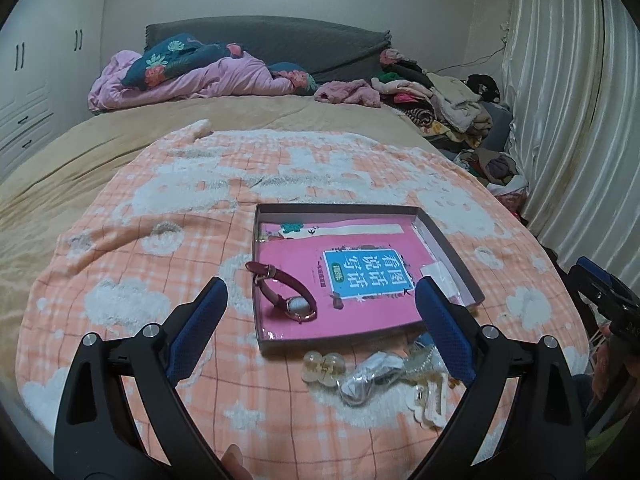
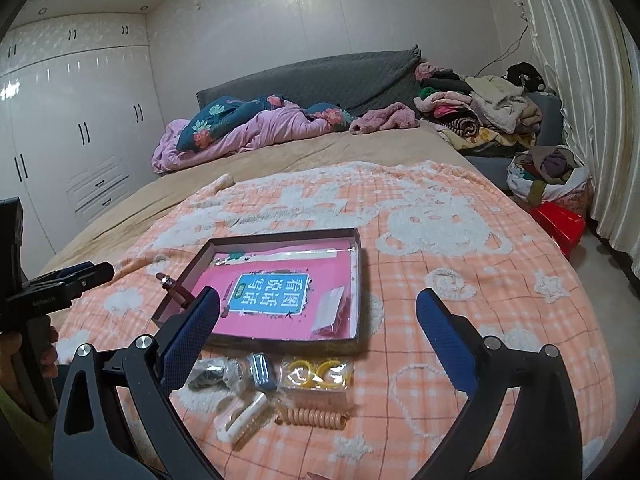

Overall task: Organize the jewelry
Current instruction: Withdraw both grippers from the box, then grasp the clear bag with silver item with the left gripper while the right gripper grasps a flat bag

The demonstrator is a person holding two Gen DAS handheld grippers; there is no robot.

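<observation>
Left tongs (image 1: 320, 300): jaws spread wide, nothing between the pads, hovering above the near edge of the box (image 1: 448, 240). Right tongs (image 2: 318, 312): likewise wide open and empty, poised over the same near edge.

Landmark: the shallow cardboard box, lying open on the peach checked blanket (image 1: 120, 280) of the bed. All places below are given relative to it.

Inside the box, on its pink lining sheet: a watch (image 1: 286, 290) with a dark red strap, at the near left corner, the strap end hanging over the left wall. A small clear packet (image 2: 330, 312) lies by the right wall.

Just outside the near wall, on the blanket: a bagged pair of yellow rings (image 2: 316, 372), a small blue clip (image 2: 261, 372), a dark item in a clear bag (image 2: 212, 376), a white hair claw (image 2: 244, 420) and a peach coil hair tie (image 2: 312, 418). The left view shows the same heap less clearly.

Handling, as judged: all loose pieces are light. The plastic bags are likely slippery and will crumple; pinch them at a gathered edge. The coil tie is springy and soft; take it across the middle. The claw is stiff; grip its body, not the teeth. The watch face is the fragile part; hold by the strap.
</observation>
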